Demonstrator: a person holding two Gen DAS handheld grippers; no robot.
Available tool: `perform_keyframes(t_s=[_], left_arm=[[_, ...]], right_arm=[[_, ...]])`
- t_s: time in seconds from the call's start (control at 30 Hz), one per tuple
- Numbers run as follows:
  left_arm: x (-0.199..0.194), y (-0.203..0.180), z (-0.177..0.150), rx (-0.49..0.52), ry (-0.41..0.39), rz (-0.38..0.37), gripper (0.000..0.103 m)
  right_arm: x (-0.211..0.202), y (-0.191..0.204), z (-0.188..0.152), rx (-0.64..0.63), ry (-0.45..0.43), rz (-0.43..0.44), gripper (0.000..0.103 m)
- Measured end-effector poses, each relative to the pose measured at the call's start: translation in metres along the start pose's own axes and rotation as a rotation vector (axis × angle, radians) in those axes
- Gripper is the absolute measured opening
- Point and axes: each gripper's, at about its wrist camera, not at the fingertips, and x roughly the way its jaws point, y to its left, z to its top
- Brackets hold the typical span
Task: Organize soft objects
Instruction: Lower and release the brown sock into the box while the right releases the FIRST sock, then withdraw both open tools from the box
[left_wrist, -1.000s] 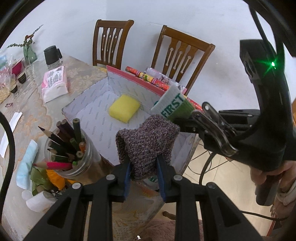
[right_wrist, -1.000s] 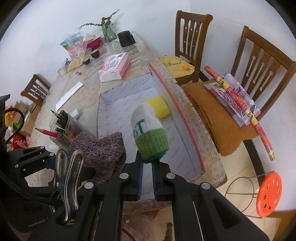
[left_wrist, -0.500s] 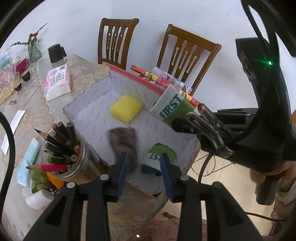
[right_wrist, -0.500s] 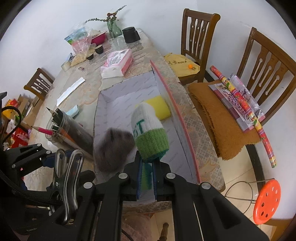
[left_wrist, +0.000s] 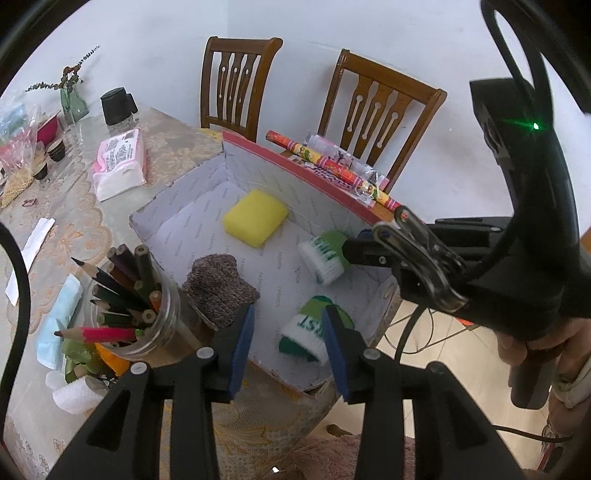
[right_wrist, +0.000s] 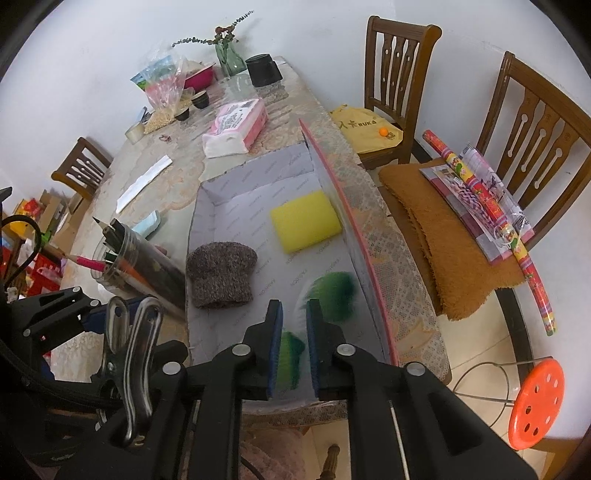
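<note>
An open cardboard box with a red rim holds a yellow sponge, a brown knit sock and a green-and-white sock lying flat. My left gripper hangs open over the box's near end, nothing between its pads. A second green-and-white sock is just off the tip of my right gripper. In the right wrist view that sock is a green blur past my right gripper, whose jaws are opening with nothing pressed between them. The brown sock lies left of it.
A jar of coloured pencils stands against the box's left side, with a tissue pack further back. Two wooden chairs line the table's right edge; one carries a gift-wrap roll. An orange stool is on the floor.
The left gripper opened and the brown sock fell into the box. The right gripper has parted its jaws and its green-and-white sock has left them, dropping toward the box floor.
</note>
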Motion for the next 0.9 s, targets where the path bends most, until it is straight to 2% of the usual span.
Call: perform_keyframes(t_s=[0.27, 0.53, 0.9], left_arm=[[-0.003, 0.000, -0.002, 0.010, -0.004, -0.003, 0.040], [-0.011, 0.001, -0.008, 0.047, -0.016, -0.049, 0.040], [-0.038, 0.018, -0.026, 0.088, -0.040, -0.083, 0.040]], right_arm=[[-0.001, 0.000, -0.003, 0.012, -0.006, -0.009, 0.023], [-0.010, 0.002, -0.014, 0.065, -0.023, -0.074, 0.032], [-0.033, 0.020, -0.040, 0.173, -0.065, -0.127, 0.033]])
